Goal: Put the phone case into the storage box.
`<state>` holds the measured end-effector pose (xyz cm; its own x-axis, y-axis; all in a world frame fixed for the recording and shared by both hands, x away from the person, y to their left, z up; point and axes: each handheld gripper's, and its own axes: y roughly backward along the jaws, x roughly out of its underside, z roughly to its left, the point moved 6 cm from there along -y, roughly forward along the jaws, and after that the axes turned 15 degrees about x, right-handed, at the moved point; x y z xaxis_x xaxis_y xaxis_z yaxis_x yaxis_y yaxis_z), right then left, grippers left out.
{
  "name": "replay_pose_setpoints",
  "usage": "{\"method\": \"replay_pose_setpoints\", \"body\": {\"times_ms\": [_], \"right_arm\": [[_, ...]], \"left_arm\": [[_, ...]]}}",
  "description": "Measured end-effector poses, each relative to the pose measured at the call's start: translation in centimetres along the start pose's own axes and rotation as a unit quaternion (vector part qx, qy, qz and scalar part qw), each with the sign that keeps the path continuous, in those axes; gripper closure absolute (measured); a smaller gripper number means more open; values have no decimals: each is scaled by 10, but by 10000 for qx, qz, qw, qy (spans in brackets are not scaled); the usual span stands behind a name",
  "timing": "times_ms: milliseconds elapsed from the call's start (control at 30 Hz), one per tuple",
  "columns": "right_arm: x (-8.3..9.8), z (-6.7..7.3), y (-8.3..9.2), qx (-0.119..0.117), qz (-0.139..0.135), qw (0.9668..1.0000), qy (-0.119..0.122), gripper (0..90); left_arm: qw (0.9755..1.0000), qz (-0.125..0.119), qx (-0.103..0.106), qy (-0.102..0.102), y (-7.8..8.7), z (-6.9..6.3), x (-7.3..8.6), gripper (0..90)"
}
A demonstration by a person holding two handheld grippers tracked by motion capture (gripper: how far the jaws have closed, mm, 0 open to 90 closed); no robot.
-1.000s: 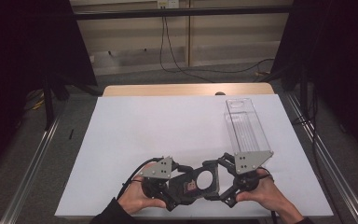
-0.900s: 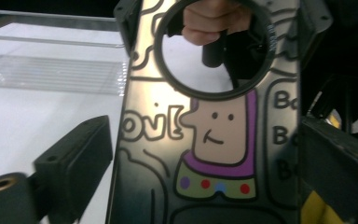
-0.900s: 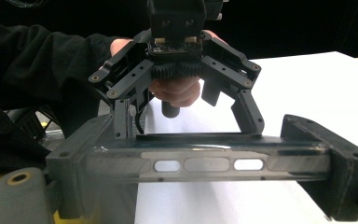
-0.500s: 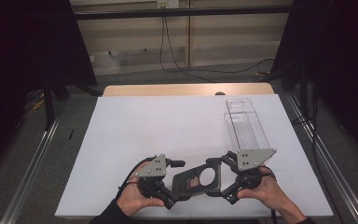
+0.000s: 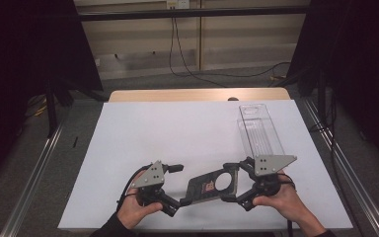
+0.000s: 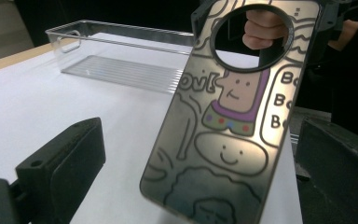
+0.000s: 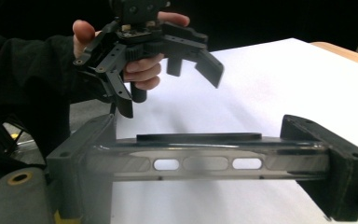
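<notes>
A dark phone case [image 5: 208, 187] with a round hole and cartoon print [image 6: 233, 116] is held just above the white table sheet [image 5: 177, 133]. My right gripper [image 5: 233, 182] is shut on it, its jaws clamping the case's two long edges [image 7: 205, 163]. My left gripper [image 5: 176, 188] is open and its jaws have just been opening. The case's free end reaches in between them, and neither left pad [image 6: 63, 161] touches it. From the right gripper view, the left gripper [image 7: 172, 65] hangs open beyond the case.
A clear plastic bin [image 5: 259, 131] lies lengthwise at the right of the sheet, its handle end toward the far edge [image 6: 116, 56]. The wooden table edge [image 5: 197, 95] borders the sheet at the back. Metal rails run down both sides of the table.
The left gripper let go of the case's end, spread its jaws and drew back to the left. The right gripper kept its hold and barely moved.
</notes>
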<state>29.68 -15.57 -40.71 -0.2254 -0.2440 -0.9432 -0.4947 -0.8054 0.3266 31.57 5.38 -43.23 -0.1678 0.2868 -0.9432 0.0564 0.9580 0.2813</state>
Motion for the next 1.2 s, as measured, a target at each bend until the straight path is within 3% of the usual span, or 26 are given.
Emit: {"method": "replay_pose_setpoints", "body": {"times_ms": [167, 333, 467, 567, 667, 733, 867, 933, 1133, 1200], "right_arm": [[-1, -6, 5, 152, -32, 9998, -137, 119], [0, -15, 7, 356, -9, 9990, -257, 119], [0, -19, 8, 461, 18, 9984, -313, 119], [0, -21, 9, 527, 33, 9980, -346, 119], [-1, -24, 10, 627, 25, 9974, -359, 119], [-2, -27, 12, 702, 4, 9968, -382, 119], [-4, -32, 17, 854, -30, 9953, -460, 120], [-5, -34, 19, 911, -50, 9945, -521, 119], [-7, -41, 23, 1066, -79, 9924, -607, 119], [-7, -42, 24, 1069, -100, 9921, -645, 119]], "left_arm": [[9990, -42, -381, 236, 13, 3, 8, 13], [9964, -79, -799, 259, 29, 8, 14, 13], [9919, -161, -1247, 198, 42, 12, 18, 13], [9893, -207, -1433, 181, 50, 15, 23, 10], [9852, -219, -1691, 187, 57, 18, 27, 14], [9812, -275, -1902, 183, 64, 19, 28, 13], [9782, -448, -2001, 321, 76, 16, 30, 14], [9763, -482, -2090, 292, 82, 14, 31, 13], [9676, -555, -2443, 316, 100, 10, 36, 17], [9672, -624, -2438, 355, 104, 6, 38, 20]]}}
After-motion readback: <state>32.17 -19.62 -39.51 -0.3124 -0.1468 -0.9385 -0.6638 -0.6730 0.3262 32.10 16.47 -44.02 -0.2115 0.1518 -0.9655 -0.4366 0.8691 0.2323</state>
